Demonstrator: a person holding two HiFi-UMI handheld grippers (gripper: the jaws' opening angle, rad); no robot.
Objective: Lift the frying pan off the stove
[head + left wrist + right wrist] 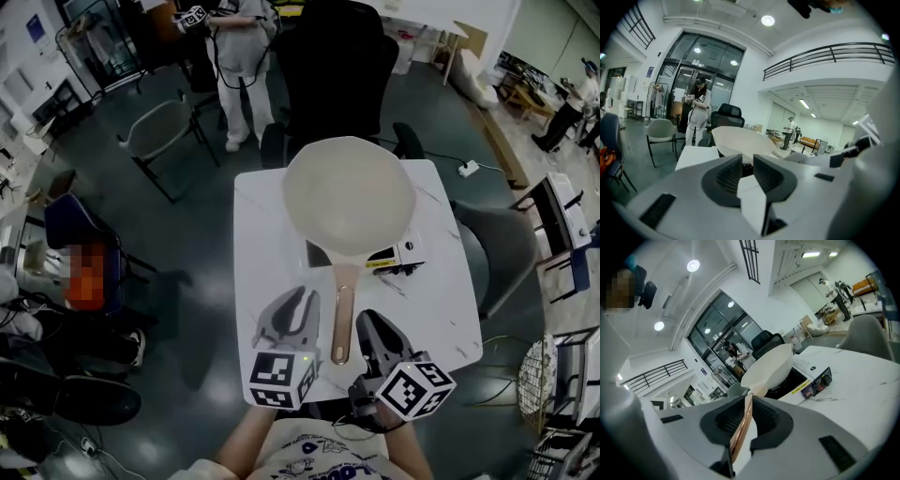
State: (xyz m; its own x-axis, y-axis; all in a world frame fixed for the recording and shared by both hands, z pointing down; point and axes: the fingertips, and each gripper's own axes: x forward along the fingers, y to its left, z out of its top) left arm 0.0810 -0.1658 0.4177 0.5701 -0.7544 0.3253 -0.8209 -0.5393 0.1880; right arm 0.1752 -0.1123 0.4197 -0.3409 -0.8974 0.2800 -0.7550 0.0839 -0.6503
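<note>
A cream frying pan (349, 197) rests on a black stove (398, 258) on the white table (272, 216). Its copper-toned handle (344, 314) points toward me. My left gripper (298, 298) hovers just left of the handle, shut and empty; its own view shows the pan (740, 138) ahead of the closed fingers (766, 171). My right gripper (364, 317) sits just right of the handle's end, apart from it. In the right gripper view the handle (740, 437) shows as a thin strip through the slit of the nearly closed right gripper (750, 398), leading up to the pan (768, 364).
A black office chair (337, 66) stands behind the table, a grey chair (164, 131) at back left and another (497, 244) at the right. A person (242, 56) stands at the back. The stove's knob panel (820, 380) faces right.
</note>
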